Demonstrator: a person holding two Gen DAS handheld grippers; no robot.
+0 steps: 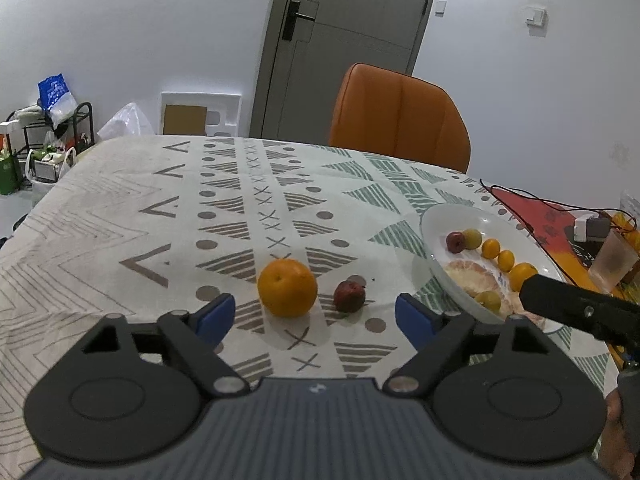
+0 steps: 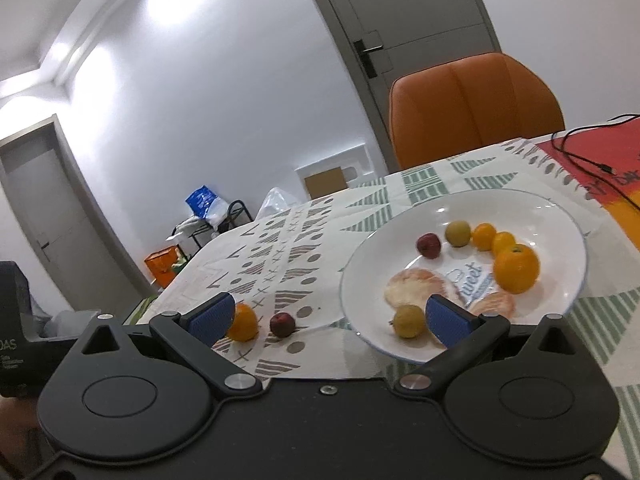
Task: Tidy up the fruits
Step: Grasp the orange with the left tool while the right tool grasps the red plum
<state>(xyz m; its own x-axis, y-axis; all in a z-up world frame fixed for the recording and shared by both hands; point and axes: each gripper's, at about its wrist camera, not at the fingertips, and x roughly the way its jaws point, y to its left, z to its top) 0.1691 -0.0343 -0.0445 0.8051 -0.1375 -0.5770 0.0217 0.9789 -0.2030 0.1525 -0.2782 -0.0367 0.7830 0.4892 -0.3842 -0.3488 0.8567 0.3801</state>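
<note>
Left gripper [image 1: 315, 315] spread wide, empty, blue pads [image 1: 214, 314] low above the patterned tablecloth [image 1: 120, 216]. Just ahead, between those pads: 1 orange [image 1: 287, 287] and, beside it on the right, 1 dark red fruit [image 1: 349, 295], both lying on the cloth, close but apart. Further right, white plate [image 1: 434, 216] with a curved row of small fruits.

Right gripper [image 2: 328, 318] likewise wide open, holding nothing, poised at the plate's near rim [image 2: 348, 276]. Nearest on the plate: 1 yellow-green fruit [image 2: 409, 321] and 2 peeled citrus pieces [image 2: 416, 286]. Beyond these, a bigger orange [image 2: 516, 268], then 2 small orange fruits [image 2: 485, 236], 1 yellow-green one [image 2: 458, 233] and 1 red one [image 2: 429, 245]. Farther back, orange chair [image 2: 472, 108] against the table's far edge, grey door [image 1: 352, 32] behind.
</note>
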